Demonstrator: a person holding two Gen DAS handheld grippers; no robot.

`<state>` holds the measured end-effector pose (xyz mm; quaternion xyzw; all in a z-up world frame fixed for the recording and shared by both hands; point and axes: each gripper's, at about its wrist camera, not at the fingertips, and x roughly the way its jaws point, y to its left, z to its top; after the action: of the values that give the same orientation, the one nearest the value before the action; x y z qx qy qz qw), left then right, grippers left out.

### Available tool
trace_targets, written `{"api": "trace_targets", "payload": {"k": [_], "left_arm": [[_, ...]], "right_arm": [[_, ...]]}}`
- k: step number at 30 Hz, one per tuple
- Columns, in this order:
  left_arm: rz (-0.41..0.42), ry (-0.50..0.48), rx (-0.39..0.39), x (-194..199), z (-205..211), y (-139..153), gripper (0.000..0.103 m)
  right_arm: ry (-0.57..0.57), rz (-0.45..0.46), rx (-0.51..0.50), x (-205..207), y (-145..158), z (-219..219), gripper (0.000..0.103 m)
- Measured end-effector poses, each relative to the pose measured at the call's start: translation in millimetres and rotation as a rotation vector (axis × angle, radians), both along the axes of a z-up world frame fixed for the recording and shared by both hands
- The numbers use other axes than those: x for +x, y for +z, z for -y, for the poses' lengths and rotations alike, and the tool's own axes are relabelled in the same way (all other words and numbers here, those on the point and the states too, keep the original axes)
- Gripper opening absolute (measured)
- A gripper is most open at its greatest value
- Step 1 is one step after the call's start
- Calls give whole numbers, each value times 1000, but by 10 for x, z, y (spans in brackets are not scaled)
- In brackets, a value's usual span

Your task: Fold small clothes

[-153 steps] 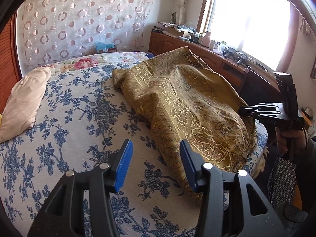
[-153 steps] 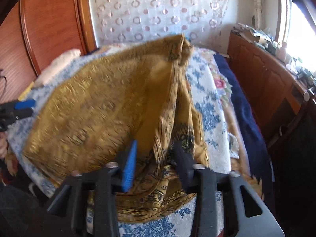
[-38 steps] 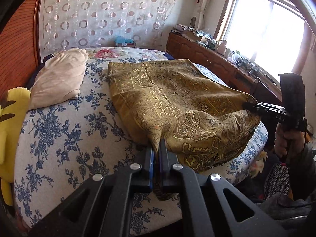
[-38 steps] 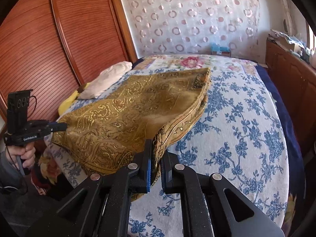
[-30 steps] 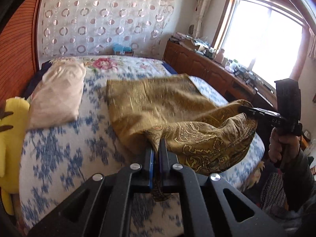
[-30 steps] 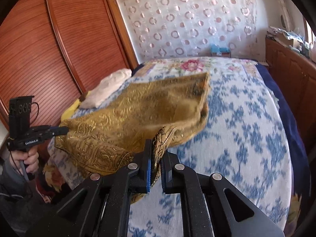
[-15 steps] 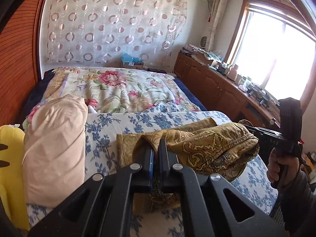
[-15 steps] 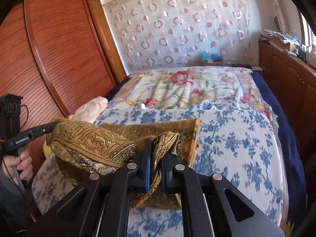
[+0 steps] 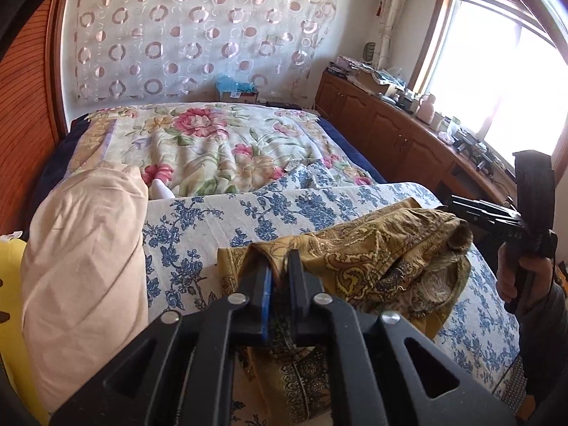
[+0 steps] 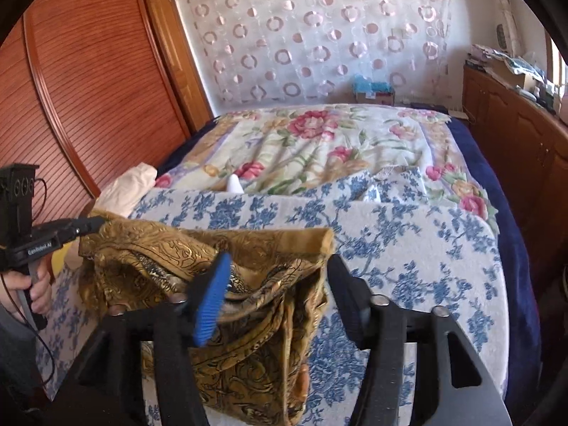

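Observation:
A gold paisley cloth (image 9: 383,259) lies bunched and doubled over on the blue-flowered sheet (image 9: 301,206). My left gripper (image 9: 280,266) has its jaws opening by a narrow gap, with a corner of the cloth still draped between them. My right gripper (image 10: 277,284) is opening wide. The cloth (image 10: 248,355) sags loose under and between its fingers, and neither pad presses on it. Each gripper also shows in the other view, at opposite ends of the fold: the right gripper (image 9: 461,209) in a hand, and the left gripper (image 10: 88,225).
A beige pillow (image 9: 81,266) and a yellow object (image 9: 10,301) lie left of the cloth. A rose-patterned quilt (image 9: 213,149) covers the far half of the bed. Wooden cabinets (image 9: 390,135) run along the right, and a ribbed wardrobe (image 10: 88,88) stands on the left.
Both grippers carried the cloth's near edge forward over the rest, doubling it toward the quilt. The right jaws have sprung apart and let go; the left jaws have parted slightly.

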<state>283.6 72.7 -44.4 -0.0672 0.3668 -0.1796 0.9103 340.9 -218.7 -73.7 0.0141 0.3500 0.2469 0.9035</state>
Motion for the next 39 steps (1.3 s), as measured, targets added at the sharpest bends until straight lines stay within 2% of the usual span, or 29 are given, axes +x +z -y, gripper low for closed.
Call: {"api": "trace_targets", "payload": {"k": [1,2,3,6,9,14,19,23,25,27,29,31,34,37,39], "left_arm": [[2,-10,-5,-21,1,25,20],[8,-18,-3,-46,3,50,35],[24,-14,16,-87,13,87,45],[53,-7,48,-177,2,185,57],[57,-9,52,-293,-57,209,58],[13,-4,81,-430,-120,50,58],[-50,-5,91,-421,-117,-153,58],[-61,-11,97,-351,-51,-220,58],[-66,-14,94,-272,-30,-228,58],[-67,-17,88,-175,-5,-226,58],[-61,-16,86,-82,19,-219,58],[-55,-14,80,8,35,-208,58],[-34,-1,99,110,59,-187,58],[-23,33,90,252,38,-188,58],[-22,72,103,372,-2,-192,58]], "right_arm": [[0,15,-8,-15,40,27,60],[-7,33,-31,-49,81,57,60],[-11,41,-43,-60,97,75,60],[0,64,-75,-197,124,128,60],[42,69,-101,-367,85,132,60],[108,45,-168,-515,-115,2,60],[122,46,-226,-350,-279,-199,60],[121,90,-236,-138,-245,-321,60],[138,112,-220,-33,-205,-352,53],[158,99,-196,47,-201,-354,19],[202,69,-133,153,-207,-321,6],[201,67,-106,186,-212,-293,4],[141,35,-73,295,-250,-201,4],[71,-68,14,456,-326,-55,4],[28,-82,16,535,-339,-3,7]]}}
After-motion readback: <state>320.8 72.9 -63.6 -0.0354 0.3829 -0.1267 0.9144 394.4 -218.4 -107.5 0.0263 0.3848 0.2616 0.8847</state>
